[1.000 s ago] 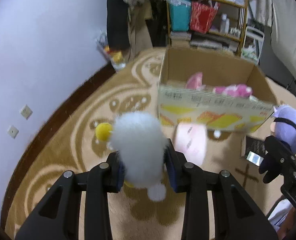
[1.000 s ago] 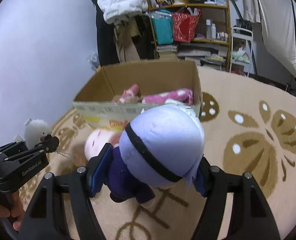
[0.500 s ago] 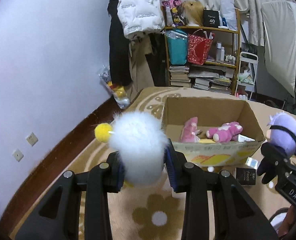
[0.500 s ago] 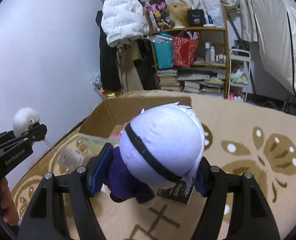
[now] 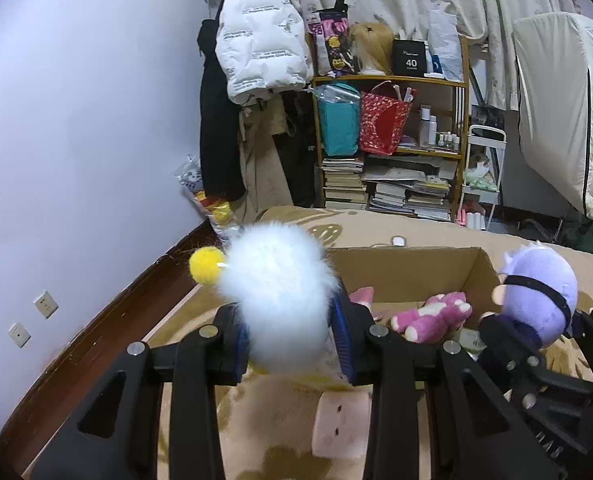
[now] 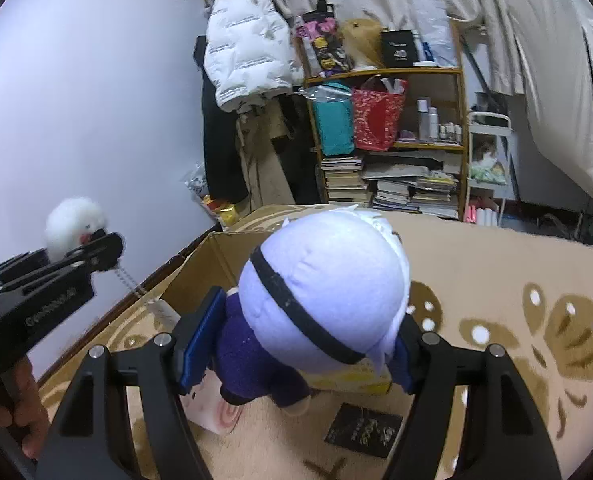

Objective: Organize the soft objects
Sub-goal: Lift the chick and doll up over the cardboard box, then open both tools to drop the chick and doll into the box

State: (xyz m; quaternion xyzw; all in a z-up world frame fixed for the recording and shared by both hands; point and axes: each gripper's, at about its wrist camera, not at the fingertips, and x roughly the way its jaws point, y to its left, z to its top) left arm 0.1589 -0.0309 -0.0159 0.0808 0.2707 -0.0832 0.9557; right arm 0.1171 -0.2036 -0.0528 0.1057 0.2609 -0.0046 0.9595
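Note:
My left gripper (image 5: 292,344) is shut on a fluffy white plush with a yellow pompom (image 5: 276,296) and holds it in the air just before the near left corner of an open cardboard box (image 5: 408,272). My right gripper (image 6: 296,344) is shut on a lavender-headed doll in a dark purple outfit (image 6: 324,292), raised over the box's near edge (image 6: 216,256); the doll also shows in the left wrist view (image 5: 536,296). A pink plush (image 5: 432,316) lies inside the box. A pale pink cushion toy (image 5: 340,424) lies on the carpet in front of the box.
A beige patterned carpet (image 6: 516,280) covers the floor. A small black packet (image 6: 360,428) lies on it near the box. A cluttered wooden shelf (image 5: 392,148) with bags and books stands behind, hanging coats (image 5: 256,48) to its left, a white wall (image 5: 76,140) at left.
Both grippers have risen and moved closer to the box, each still holding its toy. The right gripper with the doll is now closer beside the left one.

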